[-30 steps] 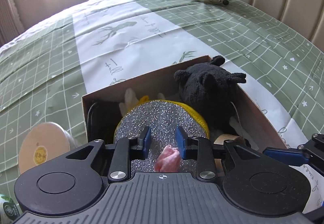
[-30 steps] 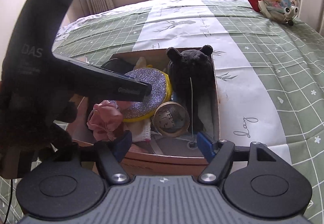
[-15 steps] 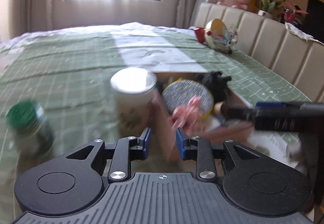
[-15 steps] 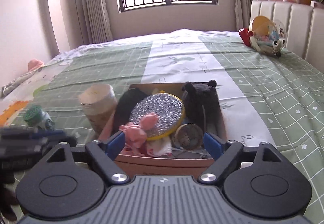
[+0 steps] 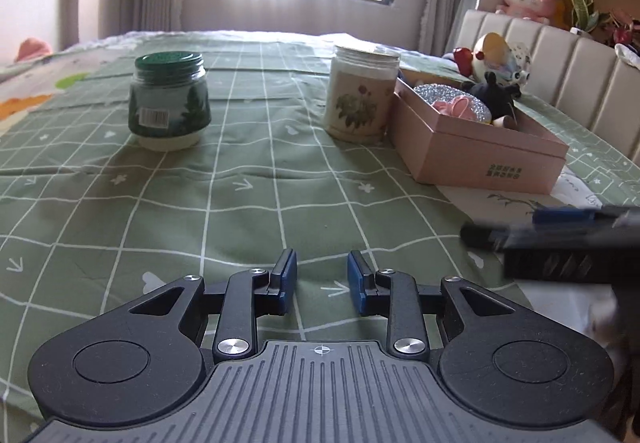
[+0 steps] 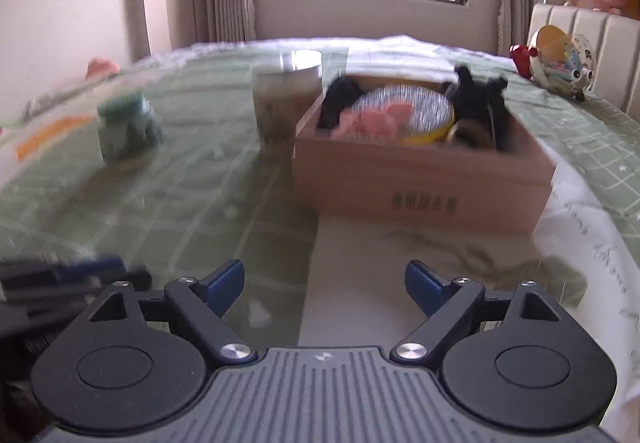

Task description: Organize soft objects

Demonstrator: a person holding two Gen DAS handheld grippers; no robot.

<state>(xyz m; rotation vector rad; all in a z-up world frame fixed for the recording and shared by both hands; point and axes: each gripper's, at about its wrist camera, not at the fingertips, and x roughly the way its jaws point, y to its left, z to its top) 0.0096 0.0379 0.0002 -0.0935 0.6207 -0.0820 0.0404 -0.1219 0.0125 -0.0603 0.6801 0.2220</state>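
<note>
Nearest, the left claw (image 5: 322, 281) hangs empty over the green bed (image 5: 240, 179), fingers slightly apart, and the right claw (image 6: 324, 289) gapes wide. Farther off at one o'clock, the cardboard box (image 5: 476, 151) holds the pink soft toy (image 5: 456, 107), silver glitter pad (image 5: 448, 95) and black plush (image 5: 494, 97).

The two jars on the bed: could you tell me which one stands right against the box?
The cream floral jar; the green-lidded jar stands apart, far from the box.
</note>
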